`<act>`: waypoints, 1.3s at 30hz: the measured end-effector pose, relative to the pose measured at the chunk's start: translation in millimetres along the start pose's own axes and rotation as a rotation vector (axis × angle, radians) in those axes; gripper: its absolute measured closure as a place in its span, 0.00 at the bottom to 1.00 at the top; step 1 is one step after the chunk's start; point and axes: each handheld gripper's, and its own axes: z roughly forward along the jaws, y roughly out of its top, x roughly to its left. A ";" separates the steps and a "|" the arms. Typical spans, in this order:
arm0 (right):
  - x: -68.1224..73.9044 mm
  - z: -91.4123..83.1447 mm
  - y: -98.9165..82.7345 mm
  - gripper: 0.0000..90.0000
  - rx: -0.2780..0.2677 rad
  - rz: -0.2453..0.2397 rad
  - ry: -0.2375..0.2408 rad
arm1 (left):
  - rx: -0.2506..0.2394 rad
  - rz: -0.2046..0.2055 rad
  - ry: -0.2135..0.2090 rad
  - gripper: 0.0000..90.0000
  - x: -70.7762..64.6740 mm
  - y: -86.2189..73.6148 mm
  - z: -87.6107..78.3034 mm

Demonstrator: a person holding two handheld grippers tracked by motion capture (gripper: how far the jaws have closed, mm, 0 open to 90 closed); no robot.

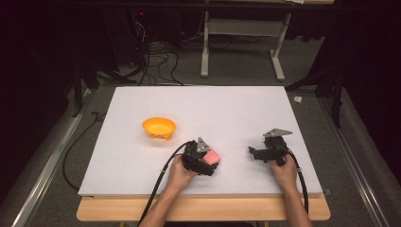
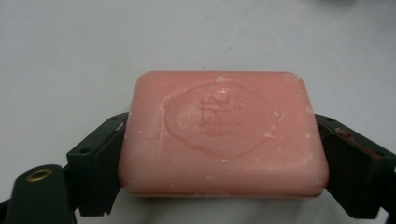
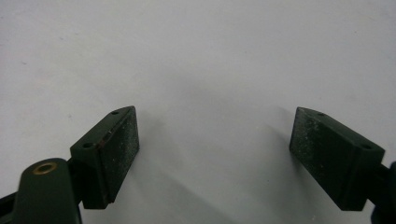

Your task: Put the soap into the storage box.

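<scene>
My left gripper [image 2: 224, 154] squeezes pink soap [image 2: 223, 133]; right gripper [image 3: 215, 154] open, empty. Next I lift soap toward orange bowl [image 1: 159, 127].

The soap bar [image 2: 223, 133] looks waxy and matt pink, its embossed seal scuffed with pale flecks. The bowl [image 1: 159, 127], at ten o'clock from it, looks like glossy orange plastic. The surface [image 1: 227, 109] is smooth matt white over bare wood edging.

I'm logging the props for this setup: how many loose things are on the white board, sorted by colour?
Pink: 1, the soap bar, between the left claw's pads
Orange: 1, the bowl
Total: 2
</scene>
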 end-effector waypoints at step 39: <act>0.0 0.0 0.0 0.18 0.000 0.000 0.000 | -0.113 -0.096 0.072 0.15 18.3 -8.4 -65.0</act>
